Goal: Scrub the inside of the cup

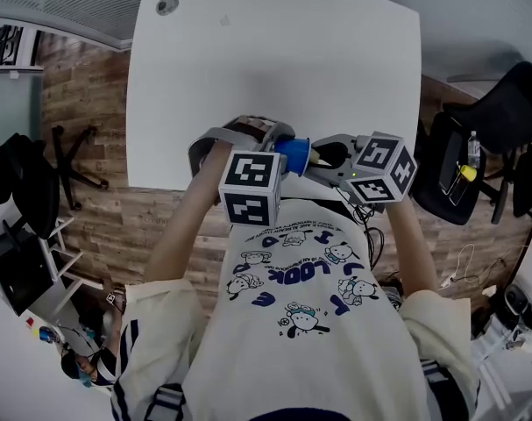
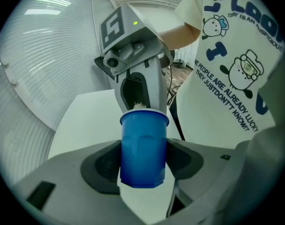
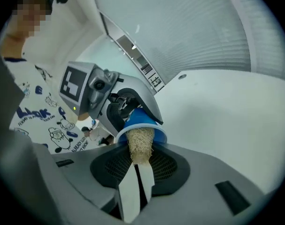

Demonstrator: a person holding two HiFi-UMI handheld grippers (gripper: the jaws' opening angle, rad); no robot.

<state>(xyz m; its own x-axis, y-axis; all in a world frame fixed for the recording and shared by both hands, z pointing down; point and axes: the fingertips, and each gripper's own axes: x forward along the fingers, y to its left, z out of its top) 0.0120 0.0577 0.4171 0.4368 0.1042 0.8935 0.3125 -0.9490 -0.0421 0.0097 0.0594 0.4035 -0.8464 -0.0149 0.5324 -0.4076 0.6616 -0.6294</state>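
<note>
A blue plastic cup [image 1: 294, 155] is held sideways in the air in front of the person's chest, just off the white table's near edge. My left gripper [image 2: 143, 159] is shut on the cup [image 2: 143, 146], its jaws pressing both sides of the cup's body. My right gripper [image 3: 138, 161] is shut on a tan fibrous loofah scrubber [image 3: 140, 143], whose far end is pushed into the mouth of the cup [image 3: 142, 121]. In the left gripper view a tuft of the scrubber [image 2: 139, 106] shows above the cup's rim. The two grippers face each other.
The white table [image 1: 274, 68] lies ahead with a small round grommet [image 1: 167, 5] at its far left corner. Black office chairs stand at the left [image 1: 24, 182] and right [image 1: 502, 121] on the wood-pattern floor.
</note>
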